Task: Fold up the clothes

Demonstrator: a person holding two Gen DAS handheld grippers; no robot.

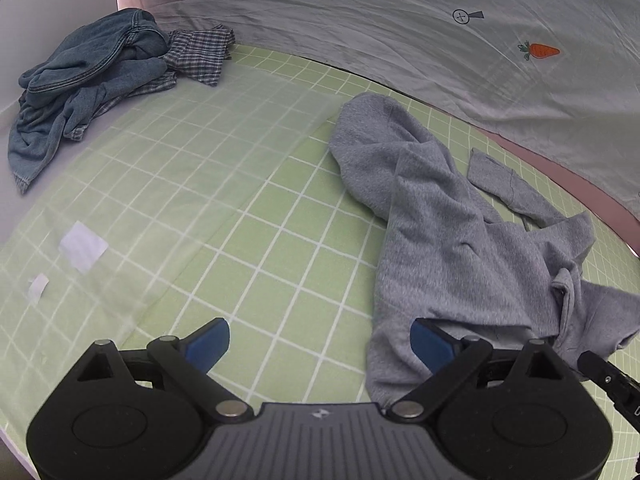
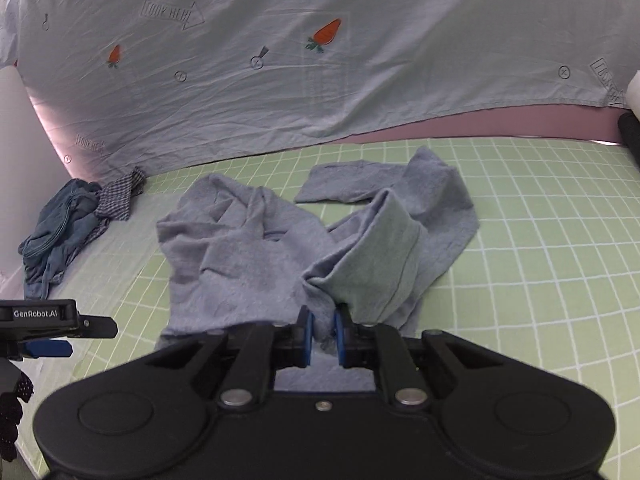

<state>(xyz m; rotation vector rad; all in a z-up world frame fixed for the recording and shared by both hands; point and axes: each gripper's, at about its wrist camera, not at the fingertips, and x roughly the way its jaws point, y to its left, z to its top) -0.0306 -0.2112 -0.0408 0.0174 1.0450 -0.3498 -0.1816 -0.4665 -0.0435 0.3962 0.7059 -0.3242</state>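
Observation:
A crumpled grey sweatshirt (image 1: 444,232) lies on the green grid mat (image 1: 248,216); it also shows in the right wrist view (image 2: 248,256). My left gripper (image 1: 320,344) is open and empty, low over the mat, its right finger over the sweatshirt's near edge. My right gripper (image 2: 322,338) is shut on a raised fold of the sweatshirt's near edge, with cloth bunched between the blue pads (image 2: 307,336). The left gripper also shows at the left edge of the right wrist view (image 2: 52,336).
A pile of blue denim and checked clothes (image 1: 92,92) lies at the mat's far left, also in the right wrist view (image 2: 76,224). A pale sheet with carrot prints (image 2: 320,72) hangs along the back. A translucent sheet (image 1: 168,168) covers the mat's left part.

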